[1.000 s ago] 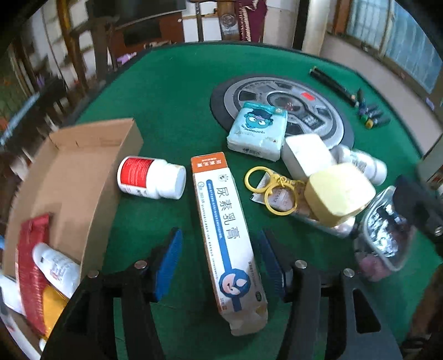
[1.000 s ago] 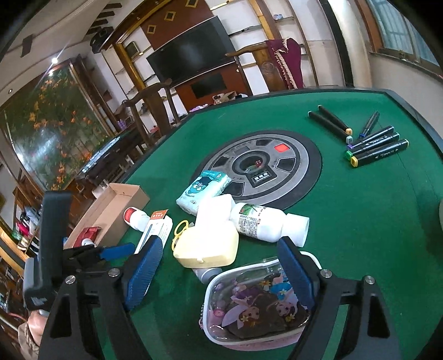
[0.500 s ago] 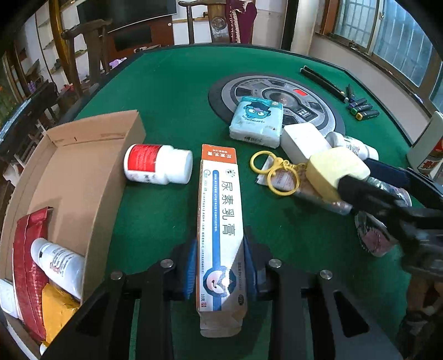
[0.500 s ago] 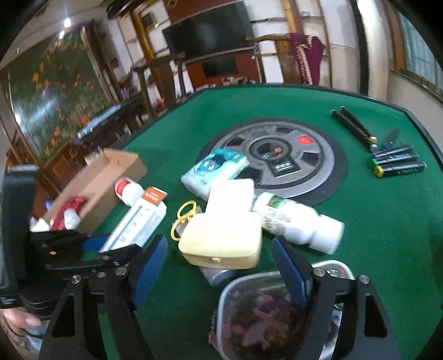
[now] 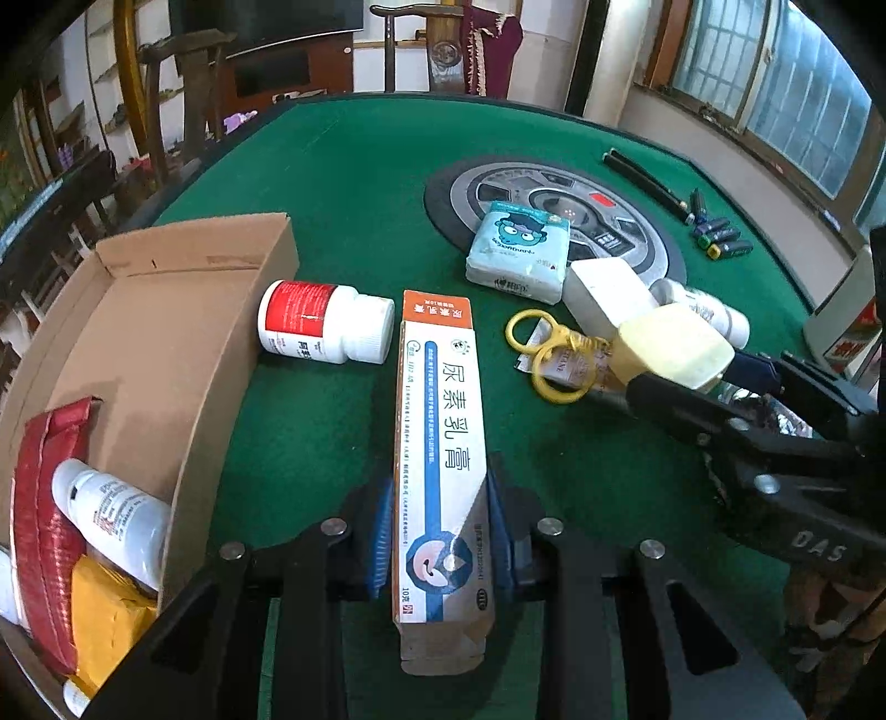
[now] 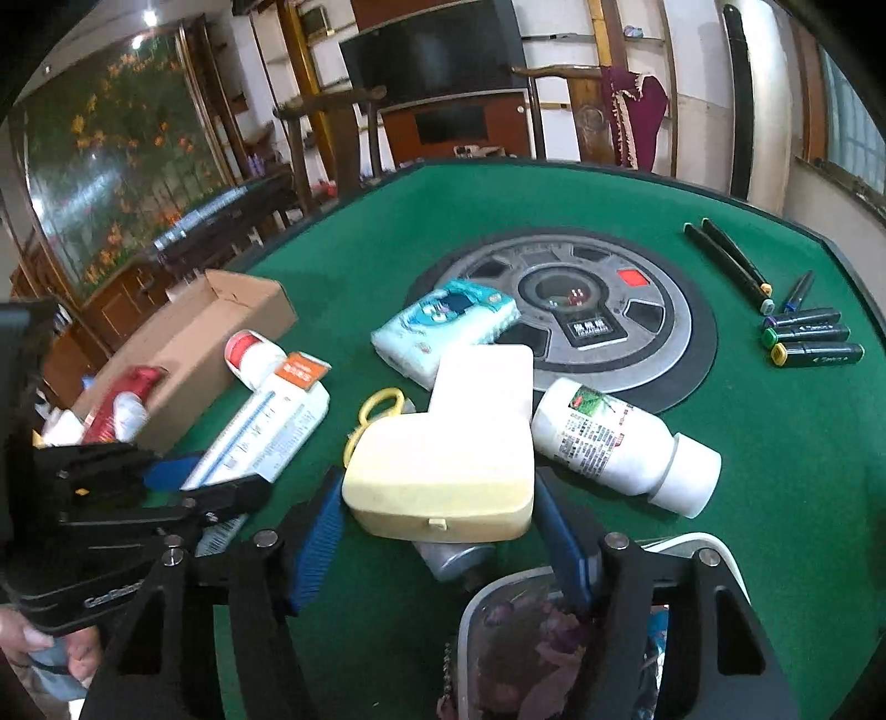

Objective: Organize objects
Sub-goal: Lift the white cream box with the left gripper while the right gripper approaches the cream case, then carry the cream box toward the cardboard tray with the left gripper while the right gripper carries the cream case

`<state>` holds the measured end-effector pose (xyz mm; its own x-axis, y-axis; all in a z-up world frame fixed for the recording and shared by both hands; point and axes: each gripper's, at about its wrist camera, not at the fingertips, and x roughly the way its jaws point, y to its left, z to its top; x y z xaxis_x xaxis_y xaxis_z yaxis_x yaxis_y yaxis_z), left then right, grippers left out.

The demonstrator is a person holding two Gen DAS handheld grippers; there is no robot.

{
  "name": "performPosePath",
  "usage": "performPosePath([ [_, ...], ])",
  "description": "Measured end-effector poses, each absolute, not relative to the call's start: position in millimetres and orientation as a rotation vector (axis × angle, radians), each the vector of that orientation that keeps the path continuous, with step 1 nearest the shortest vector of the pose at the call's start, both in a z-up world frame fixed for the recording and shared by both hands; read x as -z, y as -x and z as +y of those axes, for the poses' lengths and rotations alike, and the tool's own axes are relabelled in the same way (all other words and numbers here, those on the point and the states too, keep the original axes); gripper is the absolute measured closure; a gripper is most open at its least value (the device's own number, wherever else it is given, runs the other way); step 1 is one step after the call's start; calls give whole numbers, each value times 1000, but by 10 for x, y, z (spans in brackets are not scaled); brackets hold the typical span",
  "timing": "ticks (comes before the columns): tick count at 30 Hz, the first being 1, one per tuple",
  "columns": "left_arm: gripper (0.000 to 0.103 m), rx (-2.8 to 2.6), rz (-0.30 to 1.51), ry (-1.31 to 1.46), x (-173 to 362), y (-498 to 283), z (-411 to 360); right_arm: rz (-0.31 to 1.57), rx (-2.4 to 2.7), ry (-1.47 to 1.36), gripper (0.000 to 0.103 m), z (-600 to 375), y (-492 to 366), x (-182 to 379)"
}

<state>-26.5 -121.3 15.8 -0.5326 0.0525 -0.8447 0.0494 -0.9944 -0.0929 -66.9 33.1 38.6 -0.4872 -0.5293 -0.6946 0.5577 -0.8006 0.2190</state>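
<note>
The green felt table (image 5: 343, 183) bears a grey round hub (image 6: 603, 310). An open cardboard box (image 5: 149, 343) stands left of a white pill bottle (image 5: 326, 321). The left gripper (image 5: 440, 526) clamps the long ointment carton (image 5: 440, 443). The right gripper (image 6: 437, 526) is closing around the smooth yellow case (image 6: 443, 476), its pads seemingly not quite pressing. Beneath it are yellow scissors (image 5: 545, 346).

home game room, mahjong table (image 6: 609, 188), television (image 6: 432, 50)
</note>
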Motion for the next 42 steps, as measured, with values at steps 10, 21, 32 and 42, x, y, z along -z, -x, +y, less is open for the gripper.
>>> performPosePath([
  [10,74,-2730,-249,1450,-307,222,-1274,-269,2183,-1000,32,616,709,-548],
  [21,74,-2734,-366,1420,-464,124,-1500,-343,2142,-954,32,663,651,-670],
  [32,74,-2849,-452,1321,-801,-160,-1854,-290,2168,-974,32,625,644,-611],
  [42,74,-3011,-580,1256,-1086,-555,-2428,-277,2144,-959,32,574,583,-621],
])
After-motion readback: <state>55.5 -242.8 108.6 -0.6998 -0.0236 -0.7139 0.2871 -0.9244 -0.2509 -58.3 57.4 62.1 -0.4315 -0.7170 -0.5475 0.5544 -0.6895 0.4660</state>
